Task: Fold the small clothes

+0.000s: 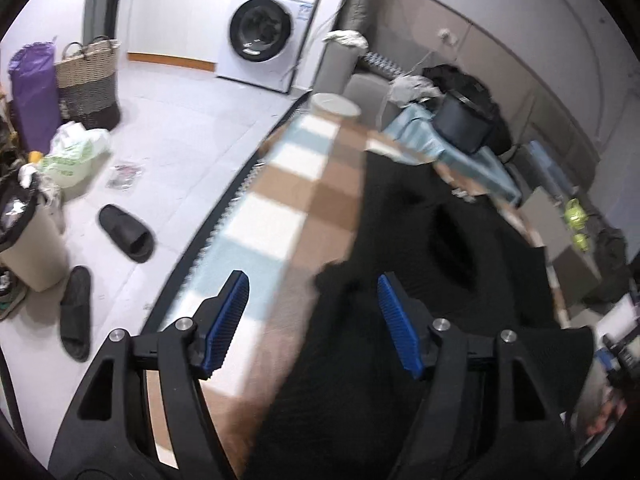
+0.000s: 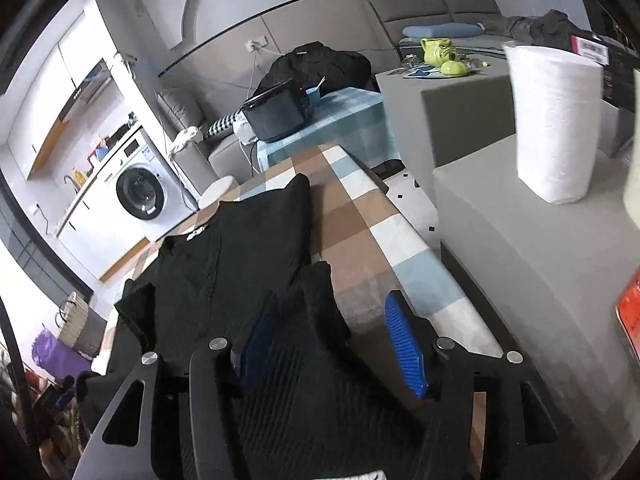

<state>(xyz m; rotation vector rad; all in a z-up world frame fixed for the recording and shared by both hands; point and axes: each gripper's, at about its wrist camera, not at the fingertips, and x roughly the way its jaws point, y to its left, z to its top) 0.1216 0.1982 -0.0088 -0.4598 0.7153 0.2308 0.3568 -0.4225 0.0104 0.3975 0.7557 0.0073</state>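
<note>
A black knit garment [image 1: 436, 248] lies spread on a table with a brown, white and pale blue checked cloth [image 1: 288, 192]. My left gripper [image 1: 312, 292] is open above the garment's left edge, blue pads [image 1: 230, 312] wide apart, nothing between them. In the right wrist view the same garment [image 2: 224, 248] lies on the checked cloth [image 2: 360, 224]. My right gripper [image 2: 330, 320] is open over a sleeve or corner of the garment [image 2: 316, 304], which lies between the jaws; whether the pads [image 2: 404, 344] touch it is unclear.
A black appliance [image 2: 280, 112] stands on a blue cloth beyond the table's far end. A white paper roll [image 2: 556, 120] stands on a grey block to the right. Slippers [image 1: 126, 232], a bin [image 1: 24, 240], a basket [image 1: 90, 80] and a washing machine [image 1: 264, 32] are on the floor at left.
</note>
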